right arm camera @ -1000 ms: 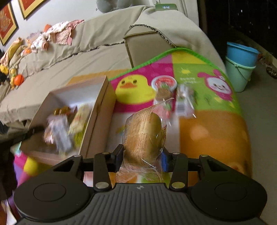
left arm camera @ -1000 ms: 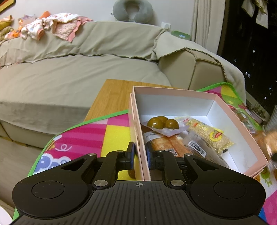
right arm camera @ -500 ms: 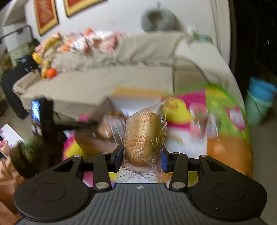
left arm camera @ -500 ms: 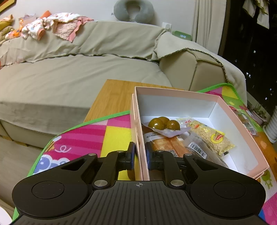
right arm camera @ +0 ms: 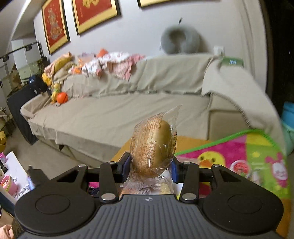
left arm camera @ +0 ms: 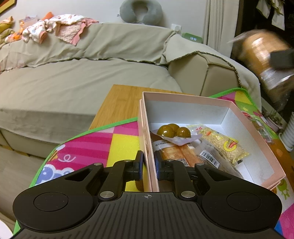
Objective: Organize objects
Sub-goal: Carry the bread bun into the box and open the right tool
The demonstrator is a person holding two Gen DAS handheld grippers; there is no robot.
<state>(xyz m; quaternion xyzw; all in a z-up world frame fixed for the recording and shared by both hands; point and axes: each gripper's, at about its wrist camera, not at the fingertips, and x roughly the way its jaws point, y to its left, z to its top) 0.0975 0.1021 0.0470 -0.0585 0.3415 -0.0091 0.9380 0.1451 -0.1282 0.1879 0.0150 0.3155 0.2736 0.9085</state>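
Observation:
A pink open box [left arm camera: 261, 139] with white inside stands on a colourful play mat [left arm camera: 102, 145]. It holds brown balls in a clear pack [left arm camera: 172, 131], a bag of grains [left arm camera: 222, 143] and wrapped bread sticks [left arm camera: 182, 156]. My left gripper [left arm camera: 148, 165] is shut on the box's near left wall. My right gripper [right arm camera: 151, 166] is shut on a wrapped bread bun [right arm camera: 152, 145], held high; the bun also shows blurred in the left wrist view [left arm camera: 264, 55], above the box's right side.
A beige sofa [left arm camera: 82, 73] with clothes [left arm camera: 55, 31] and a grey neck pillow [left arm camera: 140, 12] runs behind the wooden table [left arm camera: 117, 104]. More packets [right arm camera: 238, 165] lie on the mat at right. A blue bucket [right arm camera: 288, 114] stands far right.
My right gripper has lifted the bun up and swung left from the mat, tilting to face the sofa. The bun now appears above the box's right side. My left gripper has stayed on the box wall.

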